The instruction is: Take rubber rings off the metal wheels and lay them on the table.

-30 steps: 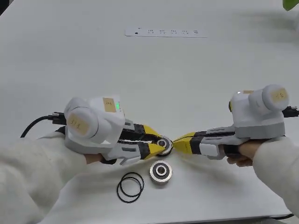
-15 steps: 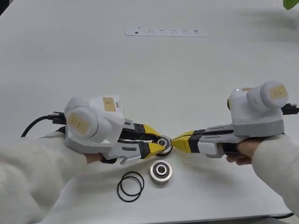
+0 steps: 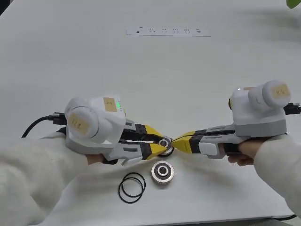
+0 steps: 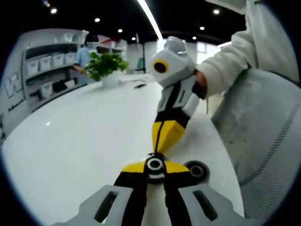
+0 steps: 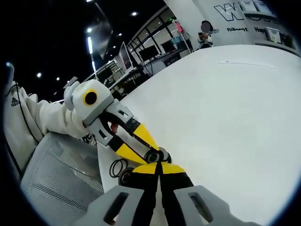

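Note:
My left gripper (image 3: 161,145) is shut on a small metal wheel (image 3: 165,143), held just above the white table (image 3: 155,80). In the left gripper view that wheel (image 4: 154,165) sits between the yellow fingertips (image 4: 129,167). My right gripper (image 3: 175,141) is shut, and its yellow tips meet the wheel's right rim; whether they pinch a rubber ring I cannot tell. A second metal wheel (image 3: 162,172) lies flat on the table just below. Two black rubber rings (image 3: 131,187) lie overlapping to its left. The right gripper view shows its own gripper (image 5: 158,168) against the held wheel (image 5: 155,155).
A white power strip (image 3: 162,31) lies at the far side of the table. A black cable (image 3: 35,126) trails off the left gripper. A green leaf (image 3: 294,4) pokes in at the top right corner. The table's near edge runs just below the rings.
Hardly anything differs. The right gripper's body has shifted a little while its tips stay at the held wheel. The left gripper, the lying wheel and the rings keep their places.

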`<state>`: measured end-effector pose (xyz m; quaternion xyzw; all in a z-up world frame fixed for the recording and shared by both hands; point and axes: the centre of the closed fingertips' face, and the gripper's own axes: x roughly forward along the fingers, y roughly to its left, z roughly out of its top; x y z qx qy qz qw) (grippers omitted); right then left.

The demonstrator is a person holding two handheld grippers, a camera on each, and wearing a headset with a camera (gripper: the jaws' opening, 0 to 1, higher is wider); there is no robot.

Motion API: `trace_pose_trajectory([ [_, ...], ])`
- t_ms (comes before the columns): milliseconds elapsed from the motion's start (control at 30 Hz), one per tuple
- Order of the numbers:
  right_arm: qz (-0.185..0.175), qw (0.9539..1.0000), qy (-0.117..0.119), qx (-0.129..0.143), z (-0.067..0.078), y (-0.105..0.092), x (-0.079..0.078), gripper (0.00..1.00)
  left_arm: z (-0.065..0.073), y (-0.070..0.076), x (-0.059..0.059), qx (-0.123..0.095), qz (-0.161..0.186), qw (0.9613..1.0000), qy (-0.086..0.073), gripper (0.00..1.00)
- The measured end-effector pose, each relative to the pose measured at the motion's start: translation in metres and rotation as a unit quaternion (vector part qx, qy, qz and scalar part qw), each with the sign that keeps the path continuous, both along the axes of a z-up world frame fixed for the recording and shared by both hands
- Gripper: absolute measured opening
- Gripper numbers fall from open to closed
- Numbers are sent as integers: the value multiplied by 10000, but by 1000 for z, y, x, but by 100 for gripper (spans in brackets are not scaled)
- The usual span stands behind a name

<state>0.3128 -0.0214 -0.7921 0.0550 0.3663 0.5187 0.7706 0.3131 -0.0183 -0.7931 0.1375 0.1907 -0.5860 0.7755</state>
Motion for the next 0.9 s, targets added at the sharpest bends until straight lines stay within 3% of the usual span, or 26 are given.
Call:
trace_pose_trajectory([
  [900, 64, 9999, -79, 18, 3, 2, 0, 0, 0, 0, 1, -4, 17, 10000, -6, 13],
])
